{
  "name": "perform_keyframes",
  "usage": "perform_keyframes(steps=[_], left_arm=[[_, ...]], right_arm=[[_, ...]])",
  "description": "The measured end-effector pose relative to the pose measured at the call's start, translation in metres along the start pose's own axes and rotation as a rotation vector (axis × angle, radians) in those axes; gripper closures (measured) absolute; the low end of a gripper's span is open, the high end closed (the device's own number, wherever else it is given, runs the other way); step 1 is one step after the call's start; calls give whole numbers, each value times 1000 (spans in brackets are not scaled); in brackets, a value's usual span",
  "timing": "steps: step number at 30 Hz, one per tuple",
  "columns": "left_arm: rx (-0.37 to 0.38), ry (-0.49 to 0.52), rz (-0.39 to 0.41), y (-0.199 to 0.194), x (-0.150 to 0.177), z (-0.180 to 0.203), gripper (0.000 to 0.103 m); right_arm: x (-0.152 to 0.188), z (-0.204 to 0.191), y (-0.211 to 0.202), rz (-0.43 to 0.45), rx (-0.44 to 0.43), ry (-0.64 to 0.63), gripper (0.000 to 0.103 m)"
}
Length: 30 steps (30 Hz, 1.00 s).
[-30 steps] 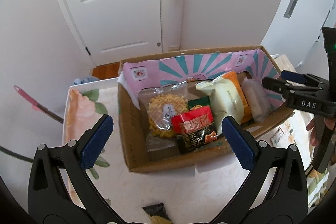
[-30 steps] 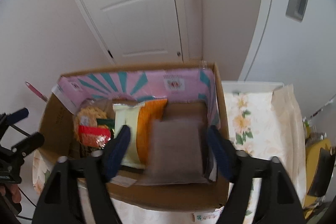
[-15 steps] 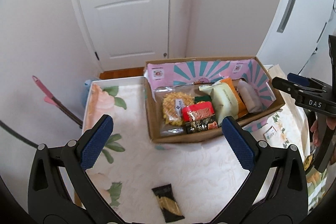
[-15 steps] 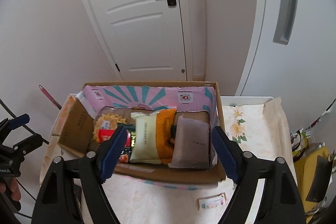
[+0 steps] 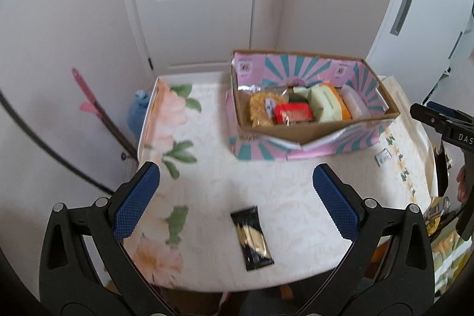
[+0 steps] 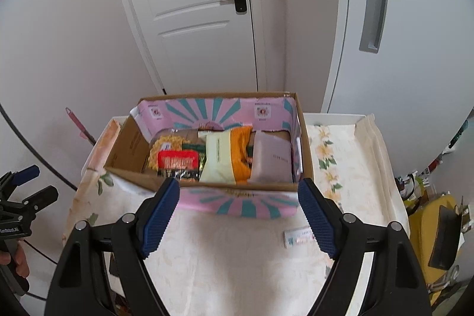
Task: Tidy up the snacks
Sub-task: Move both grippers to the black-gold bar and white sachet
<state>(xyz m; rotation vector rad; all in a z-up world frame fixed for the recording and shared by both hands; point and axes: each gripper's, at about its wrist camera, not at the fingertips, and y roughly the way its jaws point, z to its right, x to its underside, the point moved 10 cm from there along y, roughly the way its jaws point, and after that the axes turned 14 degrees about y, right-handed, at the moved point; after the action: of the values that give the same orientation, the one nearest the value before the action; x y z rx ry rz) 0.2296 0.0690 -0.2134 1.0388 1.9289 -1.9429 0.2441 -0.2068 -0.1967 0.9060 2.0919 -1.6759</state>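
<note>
A pink and teal cardboard box stands on the floral table and holds several snack packs: a yellow waffle pack, a red pack, a pale green pack and a grey pouch. A black snack bar lies alone on the table near the front edge. My left gripper is open and empty, above and just beyond the bar. My right gripper is open and empty in front of the box.
The table has a floral cloth. A small white label lies on it right of the box. A white door and walls stand behind. A pink-handled broom and a blue bottle are left of the table.
Both grippers have pulled back from the box and stay open. The box now looks smaller and farther. The black bar has come fully into the left wrist view.
</note>
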Motion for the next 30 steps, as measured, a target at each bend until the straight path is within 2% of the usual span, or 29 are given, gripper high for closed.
perform_keyframes(steps=[9, 16, 21, 23, 24, 30], left_arm=[[-84, -113, -68, 5, 54, 16, 1], [-103, -207, -136, 39, 96, 40, 1], [-133, -248, -134, 68, 116, 41, 1], [-129, -259, -137, 81, 123, 41, 9], [-130, -261, -143, 87, 127, 40, 17], [-134, -238, -152, 108, 137, 41, 29]], right_arm=[[16, 24, -5, -36, -33, -49, 24], [26, 61, 1, -81, -30, -118, 24], [41, 80, 16, -95, -51, -183, 24], [47, 86, 25, -103, -63, -195, 24], [51, 89, 31, -115, -69, -196, 24], [68, 104, 61, -165, -59, -234, 24]])
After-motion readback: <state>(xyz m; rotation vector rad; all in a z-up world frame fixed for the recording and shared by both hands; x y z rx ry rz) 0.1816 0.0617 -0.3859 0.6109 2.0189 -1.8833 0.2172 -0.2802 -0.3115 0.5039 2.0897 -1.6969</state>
